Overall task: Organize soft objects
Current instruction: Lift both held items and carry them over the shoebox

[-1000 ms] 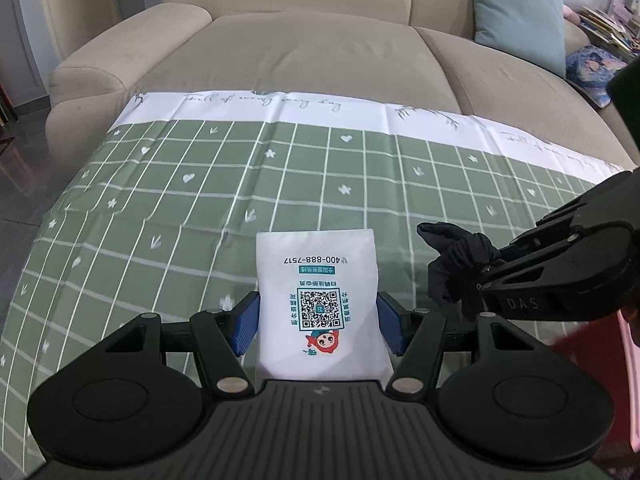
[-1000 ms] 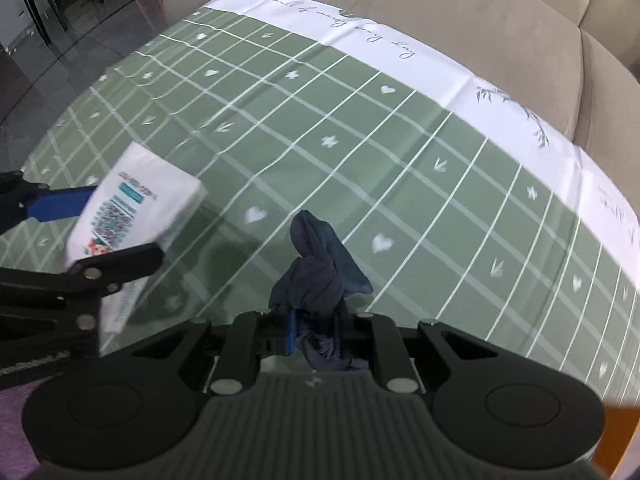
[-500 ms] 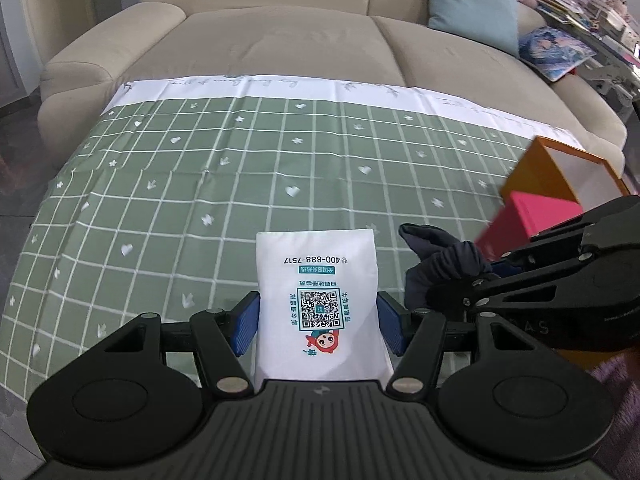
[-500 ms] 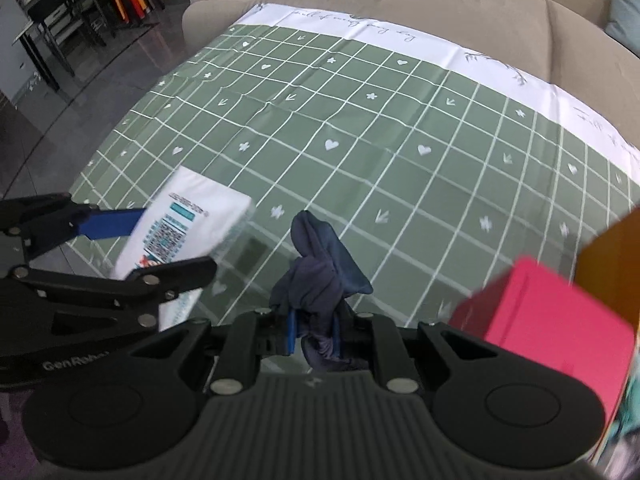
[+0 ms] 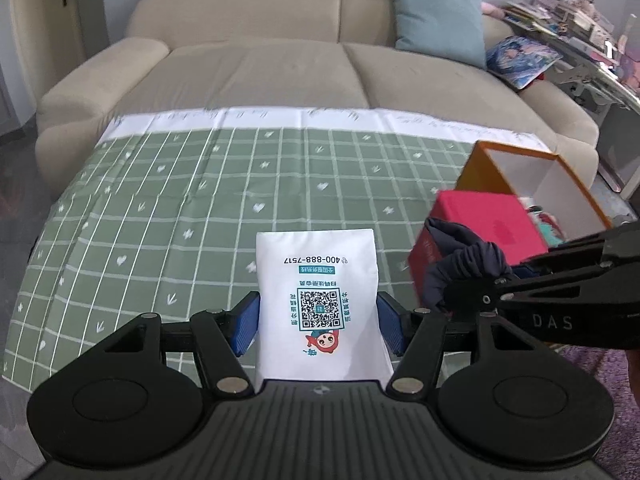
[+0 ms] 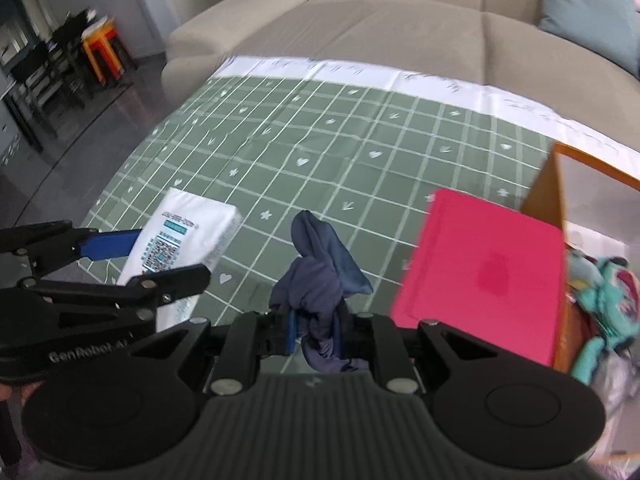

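A white packet with a QR code sits between the blue pads of my left gripper, which is shut on it above the green checked cloth. My right gripper is shut on a bunched dark blue cloth. That cloth hangs just right of the packet in the left wrist view. The right wrist view shows the left gripper and packet at lower left. An open orange box stands at the right, a pink box against its near side.
Teal and coloured soft items lie inside the orange box. A beige sofa with a light blue cushion lies behind the cloth. Cluttered shelves stand at far right, dark floor and stools at left.
Both grippers have moved back and up with their loads still held. The orange box and the pink box have come into view at the right.
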A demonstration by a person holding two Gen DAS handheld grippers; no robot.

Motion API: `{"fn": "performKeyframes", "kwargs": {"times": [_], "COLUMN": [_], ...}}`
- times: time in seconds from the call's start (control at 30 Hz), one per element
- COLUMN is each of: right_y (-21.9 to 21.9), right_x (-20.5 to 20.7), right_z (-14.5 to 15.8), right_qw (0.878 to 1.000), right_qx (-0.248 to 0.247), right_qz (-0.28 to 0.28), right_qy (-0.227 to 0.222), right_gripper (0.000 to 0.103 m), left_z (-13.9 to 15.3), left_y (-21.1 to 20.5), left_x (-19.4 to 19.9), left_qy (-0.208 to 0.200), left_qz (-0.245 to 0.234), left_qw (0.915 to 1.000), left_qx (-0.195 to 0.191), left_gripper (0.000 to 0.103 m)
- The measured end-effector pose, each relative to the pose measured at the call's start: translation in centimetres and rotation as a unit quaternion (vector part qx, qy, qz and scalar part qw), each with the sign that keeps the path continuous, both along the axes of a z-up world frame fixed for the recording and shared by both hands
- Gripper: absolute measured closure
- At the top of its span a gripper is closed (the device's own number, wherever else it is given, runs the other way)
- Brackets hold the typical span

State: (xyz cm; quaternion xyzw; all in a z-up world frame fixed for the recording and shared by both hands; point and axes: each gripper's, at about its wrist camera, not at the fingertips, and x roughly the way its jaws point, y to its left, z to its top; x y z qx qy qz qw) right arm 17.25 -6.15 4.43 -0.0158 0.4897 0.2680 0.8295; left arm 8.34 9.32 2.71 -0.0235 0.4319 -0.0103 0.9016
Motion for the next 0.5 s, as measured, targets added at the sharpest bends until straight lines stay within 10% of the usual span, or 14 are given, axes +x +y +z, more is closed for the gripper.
{"fn": "performKeyframes", "kwargs": {"times": [0.5], "right_y": [-9.6], "right_x": [-3.6], "right_z": [0.9], "right_qw": [0.995], "right_qx": [0.034], "right_qz": [-0.088], "right_qy": [-0.027], "right_gripper": [0.088], "left_z": [3.3], "left_y": [-8.7], "left_x": [-0.2], "left_qy": [-0.047], "left_qz": [-0.083], "left_qw": [0.9952], "left_qx": [0.022], "left_gripper": [0.033]}}
